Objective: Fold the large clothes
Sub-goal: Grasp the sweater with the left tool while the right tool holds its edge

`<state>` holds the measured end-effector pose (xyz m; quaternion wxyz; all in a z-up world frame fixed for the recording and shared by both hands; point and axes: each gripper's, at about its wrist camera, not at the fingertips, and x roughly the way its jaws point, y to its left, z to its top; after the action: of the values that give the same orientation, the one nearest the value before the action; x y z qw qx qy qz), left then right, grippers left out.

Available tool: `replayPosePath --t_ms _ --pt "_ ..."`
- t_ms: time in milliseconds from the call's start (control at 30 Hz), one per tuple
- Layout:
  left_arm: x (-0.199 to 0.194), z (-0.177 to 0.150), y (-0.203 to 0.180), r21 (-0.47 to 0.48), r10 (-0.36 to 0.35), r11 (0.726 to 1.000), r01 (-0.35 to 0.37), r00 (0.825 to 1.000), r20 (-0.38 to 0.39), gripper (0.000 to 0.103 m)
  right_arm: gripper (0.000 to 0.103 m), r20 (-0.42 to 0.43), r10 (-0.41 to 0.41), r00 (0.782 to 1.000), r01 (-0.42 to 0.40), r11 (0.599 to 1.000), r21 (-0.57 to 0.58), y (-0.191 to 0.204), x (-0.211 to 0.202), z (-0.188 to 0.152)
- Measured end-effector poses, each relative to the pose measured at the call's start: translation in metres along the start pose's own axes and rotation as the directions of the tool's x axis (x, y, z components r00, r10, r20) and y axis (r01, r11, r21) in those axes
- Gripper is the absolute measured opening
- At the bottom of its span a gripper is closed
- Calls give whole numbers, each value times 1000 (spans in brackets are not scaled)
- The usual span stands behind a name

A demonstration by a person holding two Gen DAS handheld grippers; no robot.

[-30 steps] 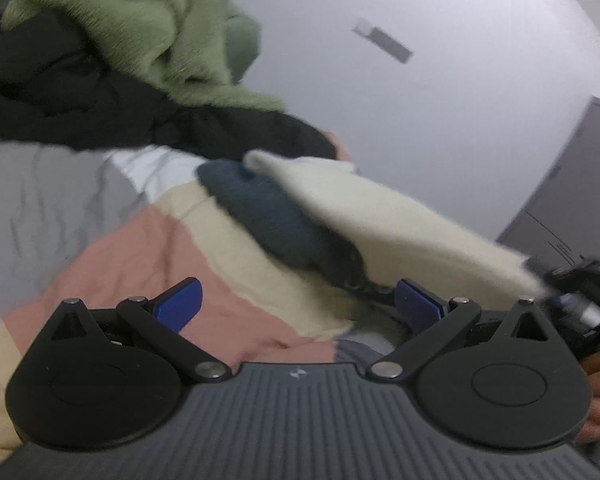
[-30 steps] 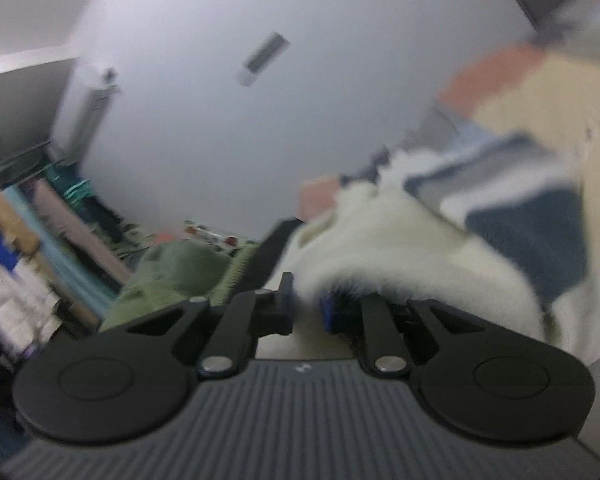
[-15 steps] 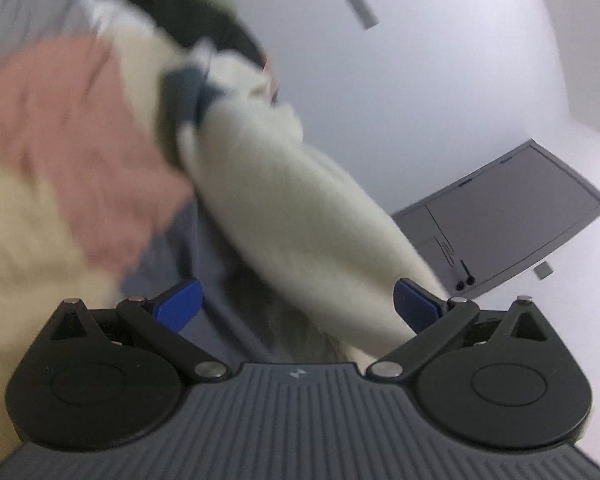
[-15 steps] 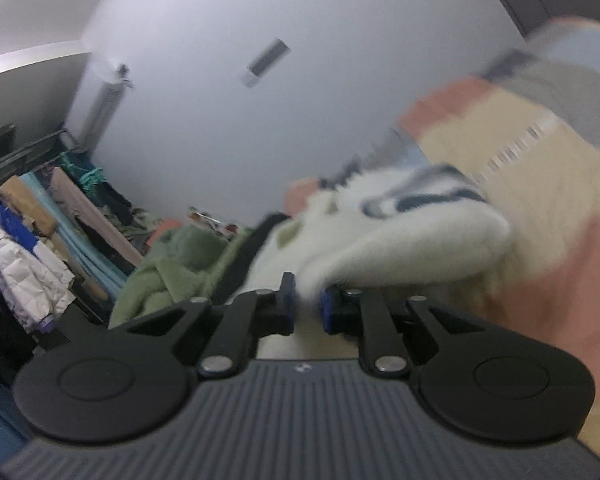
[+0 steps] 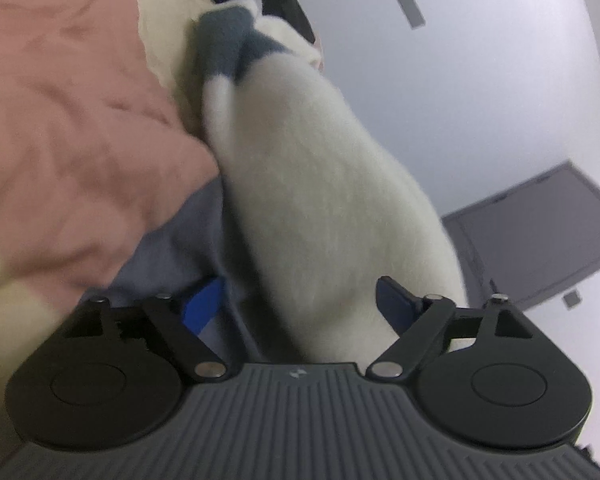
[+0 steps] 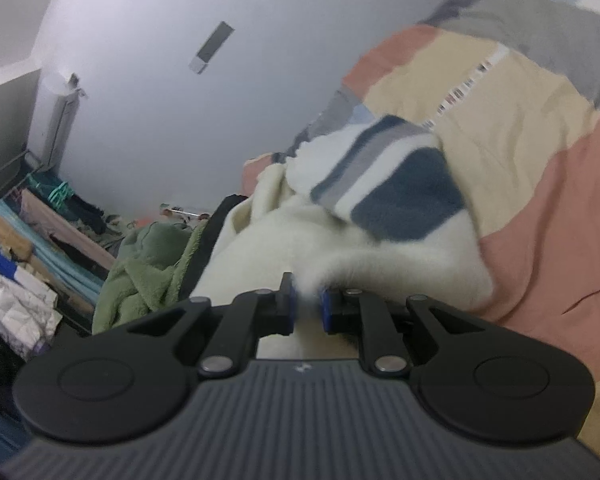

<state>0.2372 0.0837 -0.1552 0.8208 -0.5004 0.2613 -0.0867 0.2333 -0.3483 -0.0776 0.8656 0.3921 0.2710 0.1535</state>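
Note:
A fluffy cream sweater (image 5: 324,184) with navy and grey stripes lies on the patchwork bedspread (image 5: 72,112). In the left wrist view its cream body runs between the blue pads of my left gripper (image 5: 300,304); the jaws are closing, and the pads do not press the fabric. In the right wrist view my right gripper (image 6: 307,308) is shut on a fold of the cream sweater (image 6: 380,248), whose striped part (image 6: 400,192) lies just beyond on the bedspread (image 6: 540,184).
A green fleece garment (image 6: 148,264) and a black one (image 6: 208,240) are heaped beyond the sweater. Folded clothes and a white puffer jacket (image 6: 16,304) sit stacked at the far left. A pale wall (image 6: 220,120) and a grey cabinet door (image 5: 540,236) stand behind.
My left gripper has dropped and rolled toward the sweater, and its jaws have narrowed around the cream body. My right gripper has pulled the pinched fold across, laying the striped part on the bedspread.

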Motion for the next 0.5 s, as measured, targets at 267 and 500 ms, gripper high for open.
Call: replayPosePath --t_ms 267,500 --pt "12 20 2 11 -147 989 147 988 38 70 17 -65 -26 998 32 995 99 -28 35 6" --pt "22 23 -1 30 -169 985 168 986 -1 70 18 -71 -19 997 28 993 118 -36 45 10"
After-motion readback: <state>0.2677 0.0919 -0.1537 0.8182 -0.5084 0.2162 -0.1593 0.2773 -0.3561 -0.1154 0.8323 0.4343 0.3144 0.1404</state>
